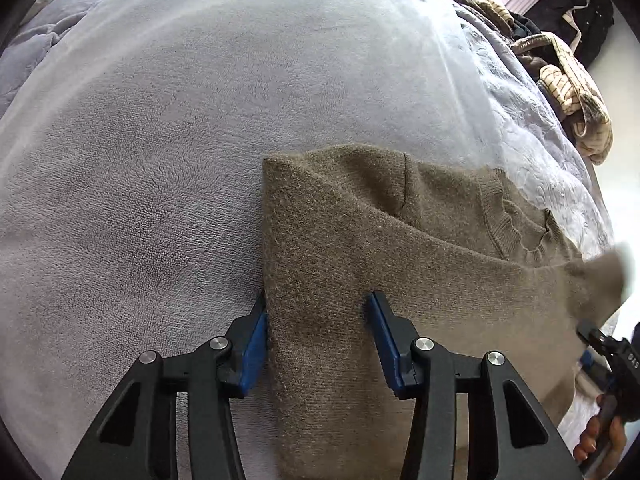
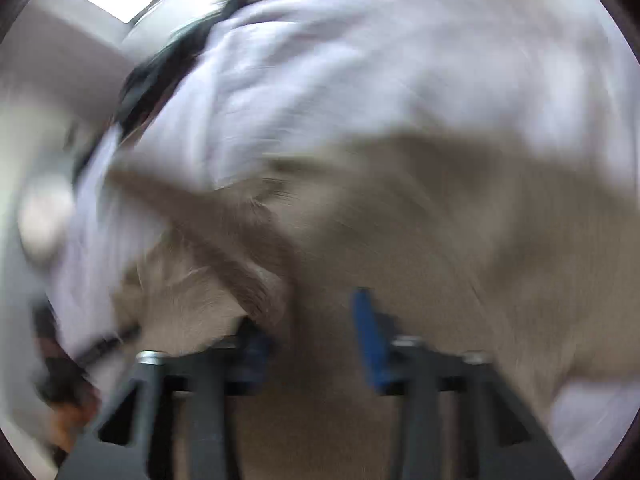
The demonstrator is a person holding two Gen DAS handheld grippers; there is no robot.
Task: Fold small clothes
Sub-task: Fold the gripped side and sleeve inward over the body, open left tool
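**Spreading across a lilac bed: a brown knitted sweater between two opened grippers**

Lying over the left and centre of the left wrist view, a pale lilac fleece blanket [image 1: 160, 152] is seen covering the bed. At the lower centre, the left gripper [image 1: 318, 302], black-framed with blue pads, is held with its fingers spread apart and nothing clamped between them; the left pad is placed just beside the sweater's straight folded edge, while the right pad is set over the knit itself. The olive-brown knitted sweater [image 1: 360, 248] is laid flat from the centre to the lower right of the frame, its ribbed neckline [image 1: 496, 216] turned toward the right. A cuff or corner of it is seen lifted and blurred at the right edge. A heap of cream and brown striped clothes [image 1: 572, 84] is piled at the upper right. The other gripper's black body is glimpsed at the lower right corner.

In the heavily blurred right wrist view, the right gripper [image 2: 312, 312] is shown at the bottom centre with its blue pads parted above the sweater [image 2: 440, 240], and a raised fold of brown knit is seen against the left finger; whether it is touched cannot be told.
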